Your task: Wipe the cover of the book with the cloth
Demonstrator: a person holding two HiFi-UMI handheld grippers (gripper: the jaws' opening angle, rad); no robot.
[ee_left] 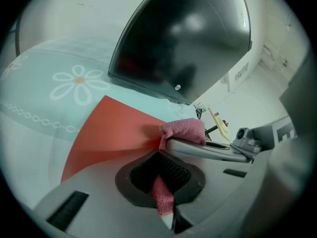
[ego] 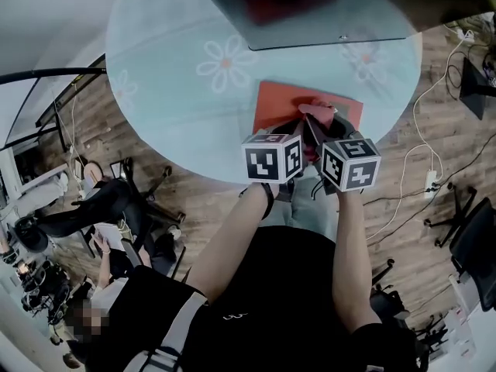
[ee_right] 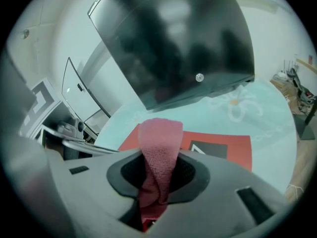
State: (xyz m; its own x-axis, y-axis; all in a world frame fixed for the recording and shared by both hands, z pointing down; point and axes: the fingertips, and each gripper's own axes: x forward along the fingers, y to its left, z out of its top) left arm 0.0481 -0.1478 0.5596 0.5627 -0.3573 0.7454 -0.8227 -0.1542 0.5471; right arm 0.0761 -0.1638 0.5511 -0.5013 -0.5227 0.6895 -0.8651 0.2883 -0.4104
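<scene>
We pinch the cloth [ee_right: 159,148] in both left gripper [ee_left: 162,182] and right gripper [ee_right: 154,187], jaws closed on it. Over the book [ego: 280,105] at the table's [ego: 170,122] near edge, wiping seems barely begun.

I see bare counter [ego: 170,115] left of the book [ego: 279,103]; a dark panel [ego: 310,14] blocks just beyond it.
</scene>
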